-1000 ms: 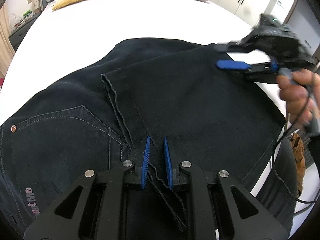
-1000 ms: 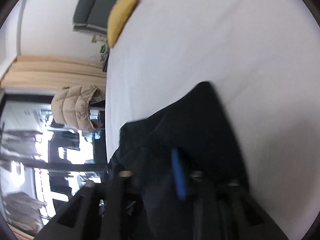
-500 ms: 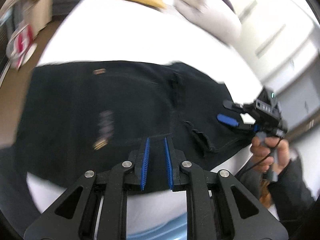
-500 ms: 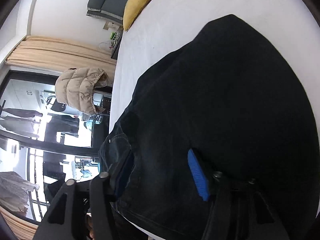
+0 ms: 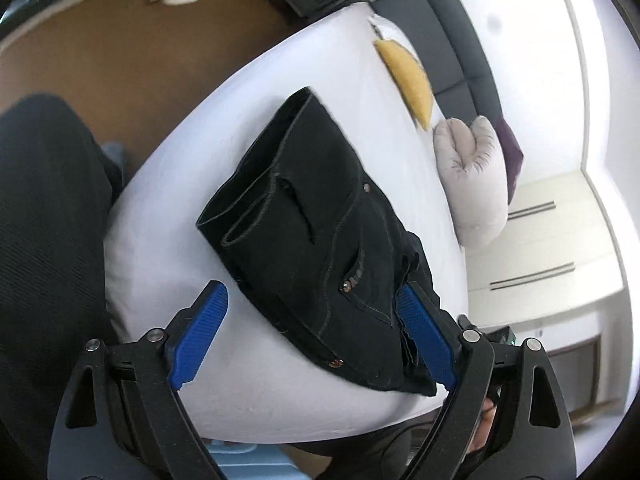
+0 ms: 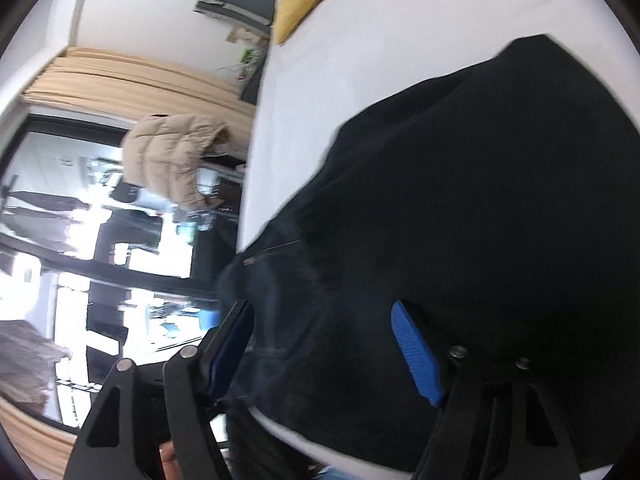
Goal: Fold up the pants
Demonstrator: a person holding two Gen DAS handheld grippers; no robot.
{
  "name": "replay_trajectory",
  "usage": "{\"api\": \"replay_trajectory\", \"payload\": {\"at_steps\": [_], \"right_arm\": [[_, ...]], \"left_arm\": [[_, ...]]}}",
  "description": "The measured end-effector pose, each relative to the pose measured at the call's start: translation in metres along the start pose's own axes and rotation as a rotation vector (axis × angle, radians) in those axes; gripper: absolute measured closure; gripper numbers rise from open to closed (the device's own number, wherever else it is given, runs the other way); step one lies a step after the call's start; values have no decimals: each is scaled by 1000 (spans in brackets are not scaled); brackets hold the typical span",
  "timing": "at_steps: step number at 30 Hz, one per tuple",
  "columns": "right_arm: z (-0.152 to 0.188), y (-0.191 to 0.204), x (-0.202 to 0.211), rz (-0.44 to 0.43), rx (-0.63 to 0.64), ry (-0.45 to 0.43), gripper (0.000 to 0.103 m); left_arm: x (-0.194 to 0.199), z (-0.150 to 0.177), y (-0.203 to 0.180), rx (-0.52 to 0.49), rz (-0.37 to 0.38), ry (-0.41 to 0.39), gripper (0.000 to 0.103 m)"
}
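Note:
The black pants [image 5: 320,232] lie folded into a compact rectangle on the white bed [image 5: 256,112], near its front edge. My left gripper [image 5: 312,336] is open and empty, raised above the bed's edge with its blue pads [image 5: 198,332] spread wide. In the right wrist view the pants [image 6: 460,208] fill most of the frame. My right gripper [image 6: 324,344] is open, close over the pants, holding nothing.
A yellow pillow [image 5: 408,76] and a grey-white cushion [image 5: 476,180] lie at the bed's far end. Brown floor [image 5: 120,40] lies to the left. White cabinets [image 5: 560,240] stand at the right. A beige jacket [image 6: 172,156] hangs by a window.
My left gripper let go of the pants' edge, opened wide and pulled back and up off the bed. My right gripper stayed open over the pants and shifted slightly.

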State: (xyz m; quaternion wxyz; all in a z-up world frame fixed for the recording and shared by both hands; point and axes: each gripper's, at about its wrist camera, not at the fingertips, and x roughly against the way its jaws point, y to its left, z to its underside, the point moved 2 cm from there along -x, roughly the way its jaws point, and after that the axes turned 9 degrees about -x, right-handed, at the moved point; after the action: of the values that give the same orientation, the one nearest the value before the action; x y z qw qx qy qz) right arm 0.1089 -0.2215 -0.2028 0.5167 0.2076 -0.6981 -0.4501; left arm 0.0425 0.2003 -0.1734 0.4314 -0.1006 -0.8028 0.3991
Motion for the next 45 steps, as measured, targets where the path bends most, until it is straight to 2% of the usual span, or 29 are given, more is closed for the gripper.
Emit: {"api": "replay_trajectory", "payload": {"at_steps": [6,10,12,13,14,17,19,23,28,32,40,43,45], "right_arm": [[2,28,-25,-78,24,93,29],[-3,31,-46,-81,10,156,30],[-7,29,-53,-86,-9,182,31],[-9,27,-56,-81,-19,188,31],[-11,26,-59,-75,-27,199,31],[-17,28,-68,-58,-21,227,31],[-18,31,-77,-37,-12,254,31],[-16,23,-106,169,15,302,37],[-12,32,-111,240,69,303,34],[-7,33,-109,207,92,276,22],[-10,34,-104,202,113,250,21],[-15,34,-96,151,70,244,21],[-21,36,-82,83,27,226,21]], "left_arm": [[-13,2,27,118,63,-10,16],[-20,-4,36,146,100,-29,20],[-20,-8,44,164,117,-21,42],[-23,-9,49,182,124,-8,62],[-26,-10,55,208,139,3,74],[-37,-14,59,244,171,13,81],[-36,-16,58,220,164,11,84],[-32,-21,48,155,143,-3,88],[-23,-34,17,18,105,-28,89],[-12,-37,-16,-99,86,-47,89],[-12,-44,-67,-236,73,-63,89],[-11,-43,-82,-286,56,-60,89],[-11,-43,-98,-347,41,-64,90]]}}
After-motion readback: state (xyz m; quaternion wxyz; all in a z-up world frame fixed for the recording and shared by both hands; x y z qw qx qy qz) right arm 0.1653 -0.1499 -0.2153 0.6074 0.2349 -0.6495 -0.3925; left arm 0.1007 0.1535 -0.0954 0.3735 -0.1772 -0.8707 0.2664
